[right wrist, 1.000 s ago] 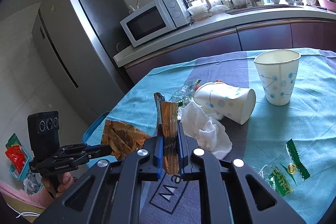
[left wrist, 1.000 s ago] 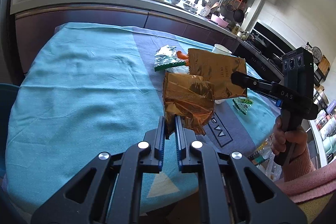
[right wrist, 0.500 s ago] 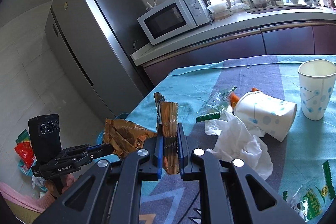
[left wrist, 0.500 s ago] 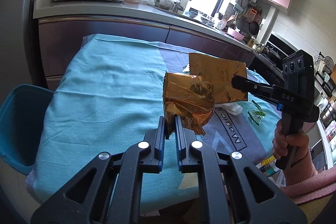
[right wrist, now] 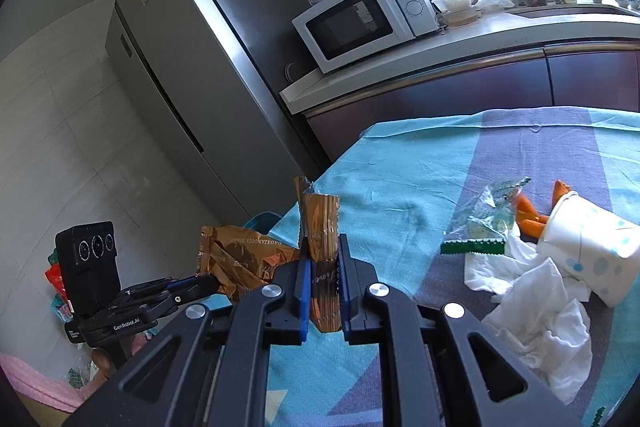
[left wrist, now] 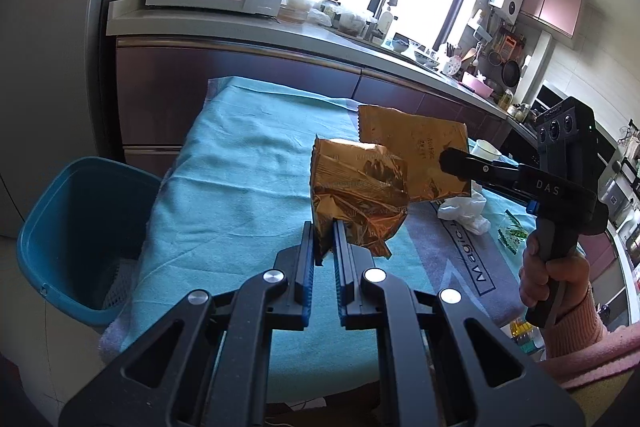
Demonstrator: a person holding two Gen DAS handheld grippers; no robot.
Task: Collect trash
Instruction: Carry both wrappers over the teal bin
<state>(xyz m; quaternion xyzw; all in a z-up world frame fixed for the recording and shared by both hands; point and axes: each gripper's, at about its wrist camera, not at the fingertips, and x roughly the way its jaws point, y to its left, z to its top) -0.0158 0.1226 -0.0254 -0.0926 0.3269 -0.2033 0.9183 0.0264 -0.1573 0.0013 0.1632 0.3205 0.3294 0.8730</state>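
A: Nearest to us, the left gripper (left wrist: 324,243) pinches the crumpled gold wrapper (left wrist: 356,195) by its lower edge only; the jaws are pressed almost together on the foil; it hangs above the turquoise cloth (left wrist: 240,179).

B: And the right gripper (right wrist: 323,267)?

A: It is clamped on the flat gold wrapper (right wrist: 320,227), which stands upright between the pads; in the left view it is just behind the crumpled one, and I cannot tell if they touch.

B: What can go wrong from here?

A: I think the foil is slippery and the hold is thin; a quick swing may let a wrapper slide out and fall on the floor; also the two wrappers may catch each other if both hands go to the bin together.

B: Where is the bin?

A: The blue bin (left wrist: 76,227) stands on the floor beside the table's left edge, lower than the cloth; if a gripper lets go too early, the light wrapper may flutter past the rim.

B: And farther?

A: The tissue (right wrist: 536,311), the tipped paper cup (right wrist: 592,251) and the clear wrapper with green edge (right wrist: 480,227) lie on the cloth, not yet collected.
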